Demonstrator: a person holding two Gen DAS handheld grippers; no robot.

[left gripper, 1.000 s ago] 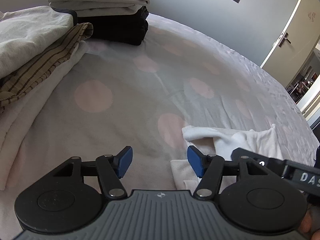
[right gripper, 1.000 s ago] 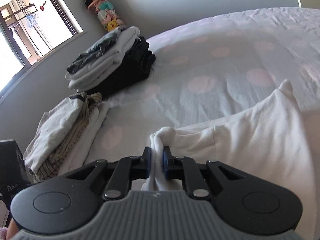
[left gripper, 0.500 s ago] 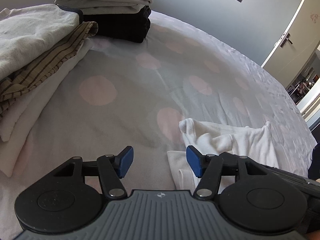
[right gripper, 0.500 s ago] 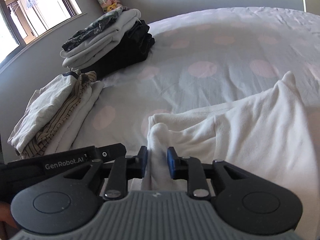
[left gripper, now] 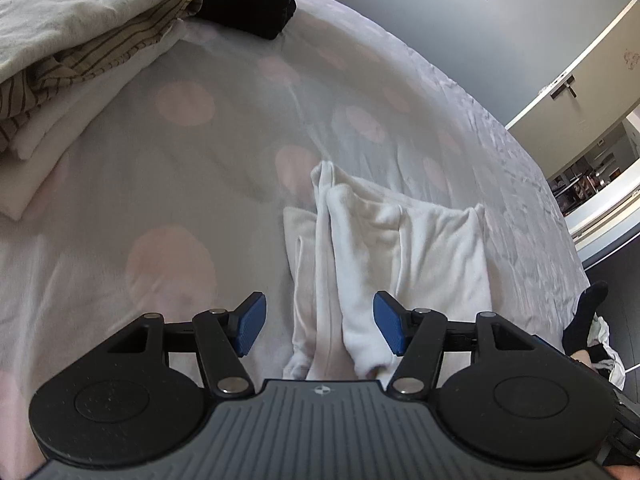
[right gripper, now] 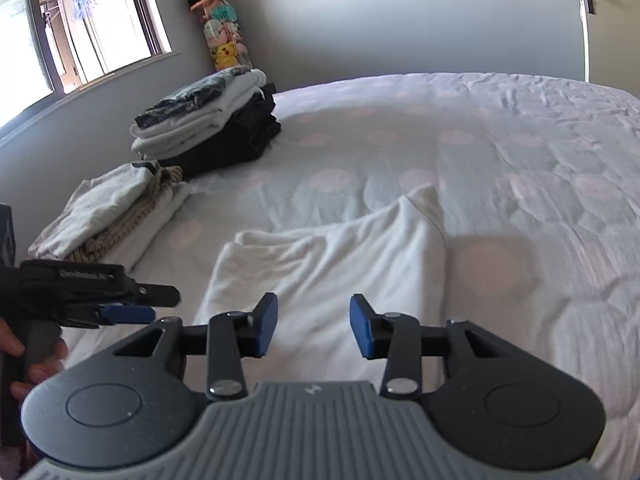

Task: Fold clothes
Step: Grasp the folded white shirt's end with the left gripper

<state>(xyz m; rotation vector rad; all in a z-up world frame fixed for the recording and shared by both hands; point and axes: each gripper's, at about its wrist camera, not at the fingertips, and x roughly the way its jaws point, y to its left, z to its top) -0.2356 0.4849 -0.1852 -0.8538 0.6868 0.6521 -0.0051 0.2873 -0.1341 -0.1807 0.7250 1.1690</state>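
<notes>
1. The white garment [left gripper: 400, 248] lies partly folded on the bed [left gripper: 200, 168], doubled into a rough rectangle with a rumpled ridge along one edge.
2. The left gripper [left gripper: 318, 328] is wide open and holds nothing; the ridge runs straight away between its fingers, so the garment's long axis lines up with it.
3. The right gripper [right gripper: 313, 330] is also open and empty, hovering over the garment's near edge [right gripper: 332, 264].
4. Both sit at the near end; the left looks better placed for the ridge.
5. Folded stacks [right gripper: 208, 120] stand well apart, at the bed's far left.
</notes>
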